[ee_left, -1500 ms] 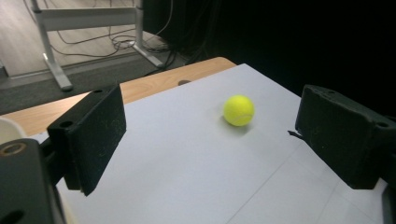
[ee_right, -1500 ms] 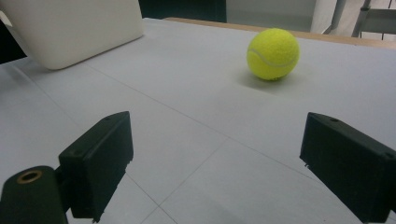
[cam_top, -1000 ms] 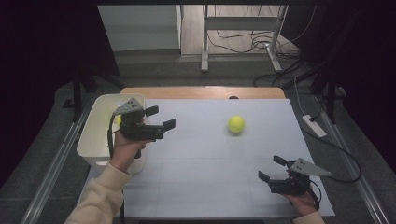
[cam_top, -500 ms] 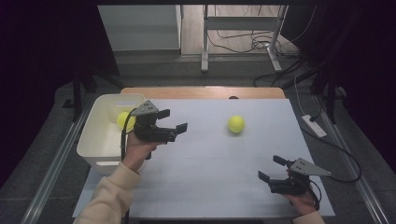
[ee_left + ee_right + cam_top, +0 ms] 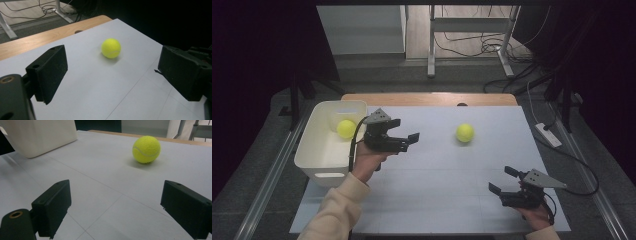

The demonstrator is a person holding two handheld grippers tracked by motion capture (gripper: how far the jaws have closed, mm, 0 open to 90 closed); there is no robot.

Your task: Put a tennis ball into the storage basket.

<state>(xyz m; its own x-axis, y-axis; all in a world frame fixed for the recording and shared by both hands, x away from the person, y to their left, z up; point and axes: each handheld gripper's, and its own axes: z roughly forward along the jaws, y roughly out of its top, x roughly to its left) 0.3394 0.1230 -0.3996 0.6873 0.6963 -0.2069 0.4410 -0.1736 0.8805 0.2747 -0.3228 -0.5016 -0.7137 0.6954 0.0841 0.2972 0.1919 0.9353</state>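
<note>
In the high view, the left tool [image 5: 408, 141] sits left of centre in the frame, held by a hand coming up from the bottom left, its jaws spread apart with nothing between them and aimed toward the right of the picture, at the tennis ball [image 5: 465, 133] that lies alone on the pale surface [image 5: 442, 185] a little right of centre. A round ball has no long axis and no facing to report; no brand or lettering can be read on it at this size. Just left of that tool stands a white bin [image 5: 319, 150] at the surface's left edge, and a second tennis ball [image 5: 345, 128] lies inside it near its far end. The right tool [image 5: 502, 181] rests low in the lower right of the frame, jaws released and empty, pointing toward the upper left. In the left gripper view, the two black jaws rise at the left and right edges, wide apart, and the ball [image 5: 111, 48] sits on the surface in the upper middle, well beyond them, a curved white seam showing but no writing. In the right gripper view, the jaws again stand wide and empty; the ball [image 5: 146, 149] lies in the upper right, the bin's [image 5: 40, 135] white wall in the upper left.
</note>
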